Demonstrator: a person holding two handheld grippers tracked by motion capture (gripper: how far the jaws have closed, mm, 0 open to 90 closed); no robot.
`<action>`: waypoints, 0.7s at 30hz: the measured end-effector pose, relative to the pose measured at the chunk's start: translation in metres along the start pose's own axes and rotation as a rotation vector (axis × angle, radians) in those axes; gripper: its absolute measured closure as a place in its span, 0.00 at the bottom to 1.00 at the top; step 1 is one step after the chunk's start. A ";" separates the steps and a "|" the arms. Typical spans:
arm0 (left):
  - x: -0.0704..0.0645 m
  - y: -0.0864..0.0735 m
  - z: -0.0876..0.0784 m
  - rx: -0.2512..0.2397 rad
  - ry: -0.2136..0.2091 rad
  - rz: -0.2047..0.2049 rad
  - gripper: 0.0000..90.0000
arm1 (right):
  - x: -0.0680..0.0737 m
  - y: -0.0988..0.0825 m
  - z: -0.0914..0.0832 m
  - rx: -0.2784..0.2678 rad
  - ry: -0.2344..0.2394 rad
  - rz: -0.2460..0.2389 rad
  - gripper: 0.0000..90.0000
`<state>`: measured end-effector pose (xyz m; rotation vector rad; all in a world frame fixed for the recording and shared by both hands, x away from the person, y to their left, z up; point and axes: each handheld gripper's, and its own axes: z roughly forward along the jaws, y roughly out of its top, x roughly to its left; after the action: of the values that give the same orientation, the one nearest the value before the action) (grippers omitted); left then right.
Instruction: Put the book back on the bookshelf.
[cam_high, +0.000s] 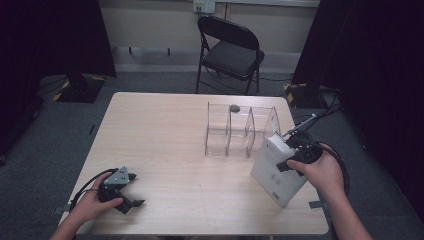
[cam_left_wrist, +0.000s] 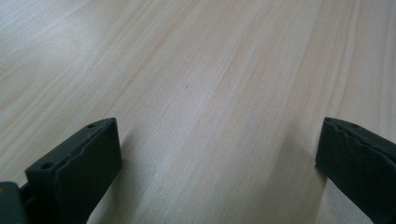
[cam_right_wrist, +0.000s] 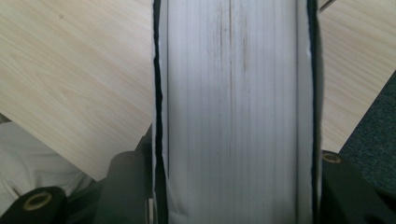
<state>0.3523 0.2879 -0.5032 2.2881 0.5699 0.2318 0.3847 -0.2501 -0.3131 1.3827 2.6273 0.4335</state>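
The place looked like a recording room or lab set up for data capture rather than a home. A plain light-wood table (cam_high: 165, 150) stood alone on grey carpet (cam_high: 45, 150), with black curtains (cam_high: 55, 35) hung on both sides and dark stand bases (cam_high: 77, 87) marked with yellow-and-black tape at their feet. Behind it a black folding chair (cam_high: 230, 50) faced a bare cream wall that carried a power socket (cam_high: 204, 6), and cables (cam_high: 320, 112) ran across the floor by the table's far right corner.
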 end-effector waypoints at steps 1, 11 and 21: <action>0.000 0.000 0.000 0.000 0.000 0.000 0.00 | 0.000 0.001 0.001 0.018 0.010 0.003 0.54; 0.000 0.000 0.000 0.000 -0.001 0.001 0.00 | 0.002 0.012 0.010 0.132 -0.012 -0.028 0.54; 0.001 0.000 0.000 -0.003 -0.006 0.000 0.00 | 0.004 0.015 0.010 0.149 -0.019 -0.009 0.58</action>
<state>0.3529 0.2879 -0.5034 2.2850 0.5655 0.2253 0.3967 -0.2370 -0.3183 1.4076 2.6975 0.2260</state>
